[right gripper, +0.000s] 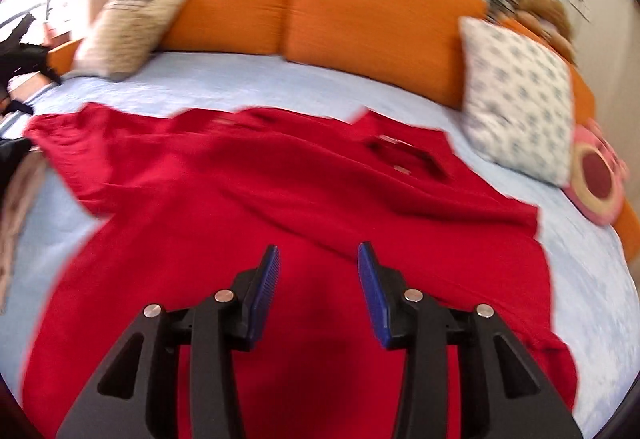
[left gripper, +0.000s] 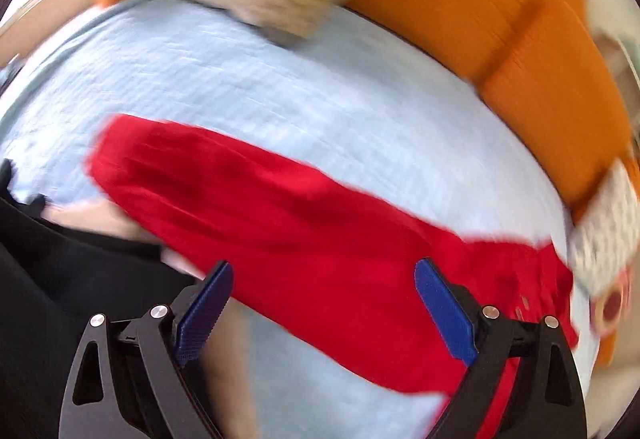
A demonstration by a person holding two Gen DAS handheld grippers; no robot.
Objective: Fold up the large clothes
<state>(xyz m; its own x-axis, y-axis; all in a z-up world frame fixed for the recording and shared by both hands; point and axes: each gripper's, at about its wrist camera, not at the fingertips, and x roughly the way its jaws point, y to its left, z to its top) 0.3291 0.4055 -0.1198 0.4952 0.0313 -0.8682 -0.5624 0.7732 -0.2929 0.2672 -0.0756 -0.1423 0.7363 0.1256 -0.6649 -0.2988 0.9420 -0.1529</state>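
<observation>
A large red garment lies spread on a pale blue bed cover; its collar opening sits toward the far right. In the left wrist view one long red part stretches across the cover. My left gripper hovers above it, jaws wide apart, nothing between the blue pads. My right gripper hangs over the middle of the red cloth, jaws partly apart, with no cloth pinched between its blue pads. Both views are blurred.
Orange cushions line the head of the bed. A beige striped pillow leans at the left, a white patterned pillow at the right, beside a round pink cushion. Dark clothing fills the left wrist view's lower left.
</observation>
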